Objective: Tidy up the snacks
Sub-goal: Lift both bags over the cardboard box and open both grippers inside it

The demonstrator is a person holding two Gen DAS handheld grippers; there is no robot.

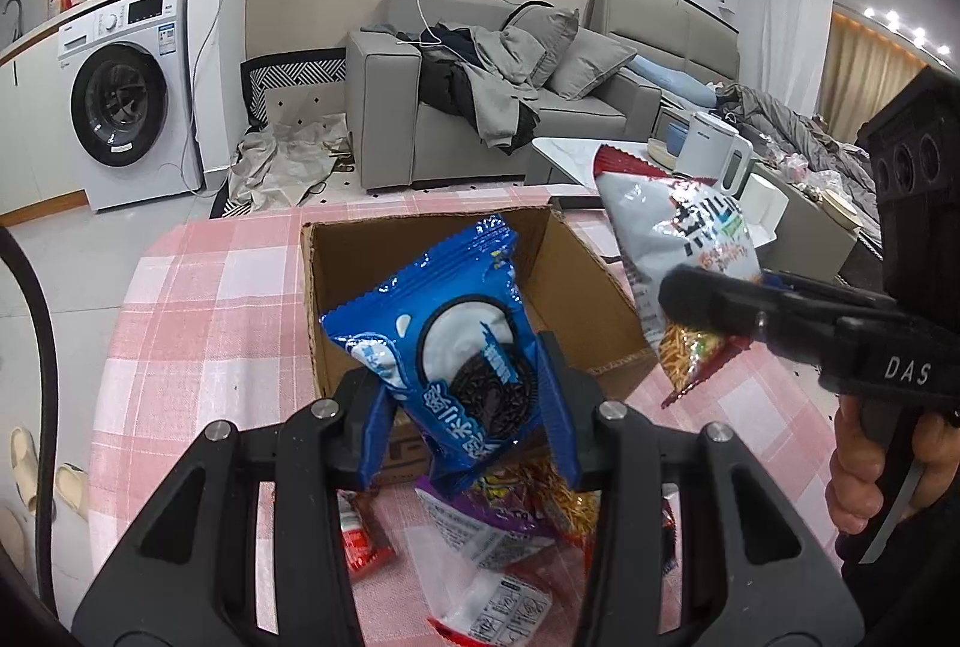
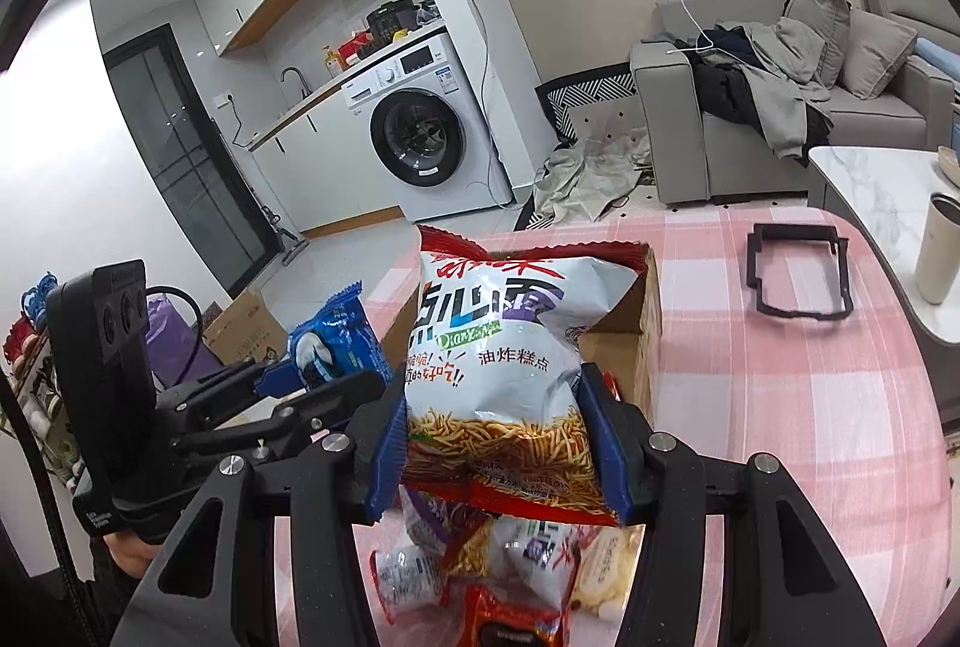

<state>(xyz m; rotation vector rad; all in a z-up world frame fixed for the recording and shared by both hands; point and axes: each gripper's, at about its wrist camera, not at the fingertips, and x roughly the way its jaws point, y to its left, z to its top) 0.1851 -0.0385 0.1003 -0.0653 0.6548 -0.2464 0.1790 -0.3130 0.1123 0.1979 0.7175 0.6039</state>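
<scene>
My left gripper (image 1: pixel 465 410) is shut on a blue cookie pack (image 1: pixel 447 341), held up in front of an open cardboard box (image 1: pixel 360 251) on the pink checked tablecloth. My right gripper (image 2: pixel 495 440) is shut on a white and red noodle snack bag (image 2: pixel 504 347), also lifted over the box (image 2: pixel 648 311). In the left wrist view the right gripper (image 1: pixel 708 308) holds that bag (image 1: pixel 678 239) at the box's right side. The right wrist view shows the left gripper (image 2: pixel 324 377) with the blue pack (image 2: pixel 336 341) at the left. Several loose snack packs (image 1: pixel 510 521) (image 2: pixel 510 569) lie on the cloth below both grippers.
A black frame (image 2: pixel 798 275) lies on the tablecloth (image 2: pixel 780 407) at the right, and a beige cup (image 2: pixel 939 251) stands on a marble table beyond. A white kettle (image 1: pixel 714 149) stands on that table. A washing machine (image 1: pixel 126 101) and grey sofa (image 1: pixel 456 107) stand behind.
</scene>
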